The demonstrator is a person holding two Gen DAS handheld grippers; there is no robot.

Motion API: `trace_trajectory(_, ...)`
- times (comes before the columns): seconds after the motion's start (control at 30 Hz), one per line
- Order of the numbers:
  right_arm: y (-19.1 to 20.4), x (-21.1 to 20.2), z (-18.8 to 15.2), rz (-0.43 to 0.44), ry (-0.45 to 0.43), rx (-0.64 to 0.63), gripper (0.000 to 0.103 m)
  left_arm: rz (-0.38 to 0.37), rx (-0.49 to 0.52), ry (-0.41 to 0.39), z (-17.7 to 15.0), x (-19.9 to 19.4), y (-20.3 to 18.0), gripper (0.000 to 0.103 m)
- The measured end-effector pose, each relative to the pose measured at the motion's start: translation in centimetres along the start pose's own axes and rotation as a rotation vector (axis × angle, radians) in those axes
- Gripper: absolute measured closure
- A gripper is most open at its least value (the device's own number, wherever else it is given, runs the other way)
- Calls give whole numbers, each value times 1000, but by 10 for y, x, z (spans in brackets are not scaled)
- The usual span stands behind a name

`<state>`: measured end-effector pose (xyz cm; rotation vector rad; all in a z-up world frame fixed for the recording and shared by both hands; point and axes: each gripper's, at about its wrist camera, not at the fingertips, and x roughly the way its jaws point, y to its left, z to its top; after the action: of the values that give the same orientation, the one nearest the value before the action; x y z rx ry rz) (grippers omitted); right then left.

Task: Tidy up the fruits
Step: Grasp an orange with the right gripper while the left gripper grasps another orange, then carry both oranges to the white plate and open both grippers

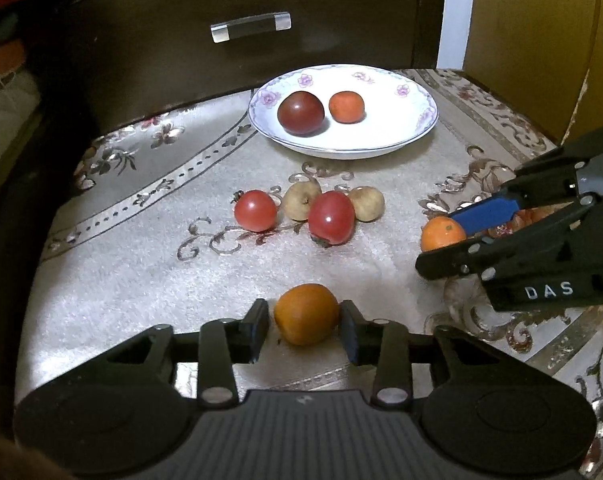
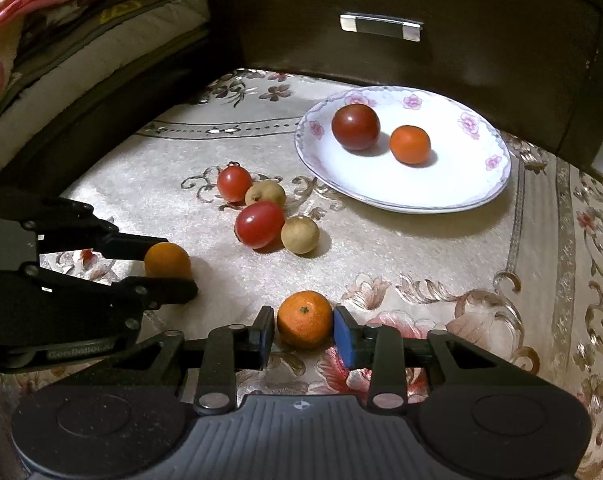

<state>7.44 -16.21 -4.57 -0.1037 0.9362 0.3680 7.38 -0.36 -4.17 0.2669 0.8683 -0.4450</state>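
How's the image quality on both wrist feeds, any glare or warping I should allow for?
Left wrist: the plate is blown out white, the drawer handle glints, edges bend and darken. Right wrist: the plate glares likewise, tomatoes carry small highlights, fruit cast soft shadows rightward, corners vignette; centre stays sharp.

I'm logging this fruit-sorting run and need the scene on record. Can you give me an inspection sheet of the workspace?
Surface: patterned tablecloth, floral and scroll motifs.
Job's things: white floral plate holds a dark red tomato and a small orange. Loose on the cloth: two red tomatoes and two tan fruits, clustered.
Clutter: nothing seen.
Grippers: left gripper straddles an orange fruit, small gaps at both pads; right gripper straddles a mandarin, contact unclear.
Cables: nothing seen.
Surroundings: dark drawer front with a metal handle; folded bedding to the side.
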Motion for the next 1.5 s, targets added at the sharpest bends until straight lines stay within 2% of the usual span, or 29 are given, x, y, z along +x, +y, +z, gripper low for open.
trace_trajectory(0.17, 2, 1, -1, 11, -13, -18, 63, 6, -25, -1, 0, 2, 7, 44)
trace_trajectory(0.33, 2, 3, -1, 12, -19, -28, 63, -1, -19, -4, -2, 1, 5, 44)
trace_trajectory(0.43, 2, 2, -2, 4, -19, -30, 63, 4, -2, -9, -3, 0, 1, 45)
trace_trajectory(0.5, 3, 1, -3, 0, -15, -39, 64, -12, -15, -5, -2, 0, 2, 51)
trace_trajectory(0.57, 4, 1, -3, -14, -14, -47, 69, -31, -33, 1, -1, 0, 2, 60)
trace_trajectory(0.67, 4, 1, -2, -32, -12, -40, 76, -29, -20, 3, 1, 0, -2, 64)
trace_trajectory(0.87, 1, -1, 0, -26, -2, -10, 78, -56, -47, 13, 5, 0, -1, 64)
trace_trajectory(1.5, -4, -12, 7, -4, -42, 36, 78, -69, -69, -43, 28, -6, -6, 64)
